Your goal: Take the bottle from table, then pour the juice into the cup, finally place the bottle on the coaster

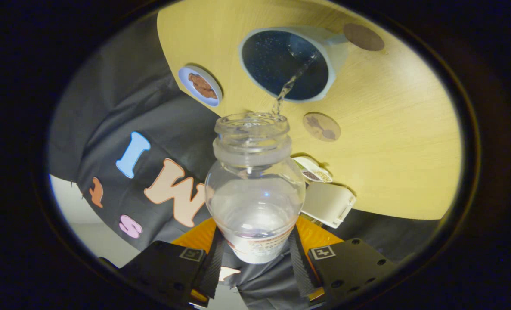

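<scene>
The gripper [255, 254] is clamped on the clear plastic bottle [255, 189], both fingers pressing the labelled lower body from either side. The bottle is uncapped and tipped forward, its open mouth pointing toward the pale blue cup with a dark interior [287, 62] that stands beyond it on the round light-wood table [401, 142]. A thin clear stream of liquid [292, 84] runs from the bottle's lip into the cup. A round brown coaster [363, 37] lies just beside the cup on its far side, a second round patterned coaster [321, 127] lies on the near side between cup and bottle, and a blue-rimmed round coaster with a brown motif [200, 86] sits at the table's edge. A small white box-shaped object [329, 203] rests near the bottle's shoulder.
</scene>
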Demonstrator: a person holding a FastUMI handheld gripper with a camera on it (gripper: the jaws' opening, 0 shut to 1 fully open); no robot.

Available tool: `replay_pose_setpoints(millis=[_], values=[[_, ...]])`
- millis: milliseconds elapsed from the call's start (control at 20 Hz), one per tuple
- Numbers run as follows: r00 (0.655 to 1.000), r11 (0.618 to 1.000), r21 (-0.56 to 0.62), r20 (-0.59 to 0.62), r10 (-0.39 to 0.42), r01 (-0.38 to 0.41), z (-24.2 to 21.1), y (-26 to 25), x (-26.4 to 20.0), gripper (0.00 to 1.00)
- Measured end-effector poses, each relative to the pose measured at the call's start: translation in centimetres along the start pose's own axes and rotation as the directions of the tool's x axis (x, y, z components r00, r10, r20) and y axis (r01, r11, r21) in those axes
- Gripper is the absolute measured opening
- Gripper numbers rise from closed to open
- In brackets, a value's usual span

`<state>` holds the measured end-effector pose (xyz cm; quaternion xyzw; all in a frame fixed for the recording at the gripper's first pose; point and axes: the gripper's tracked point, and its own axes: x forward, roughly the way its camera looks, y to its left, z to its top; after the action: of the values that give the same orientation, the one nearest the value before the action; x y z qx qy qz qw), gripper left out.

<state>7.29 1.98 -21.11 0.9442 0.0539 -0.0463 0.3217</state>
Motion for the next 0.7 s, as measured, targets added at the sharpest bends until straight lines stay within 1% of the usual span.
replay_pose_setpoints(millis=[150, 250, 550, 700], values=[[1.0, 0.998, 0.055, -0.005, 0.03, -0.03, 0.2, 1.0, -0.3, 0.74], [0.999, 0.995, 0.097, -0.014, 0.035, -0.034, 0.1, 1.4, -0.2, 0.74], [0.998, 0.988, 0.148, -0.035, 0.05, -0.045, -0.1, 1.8, -0.6, 0.74], [0.998, 0.986, 0.163, -0.047, 0.046, -0.038, 0.1, 1.7, -0.8, 0.74]])
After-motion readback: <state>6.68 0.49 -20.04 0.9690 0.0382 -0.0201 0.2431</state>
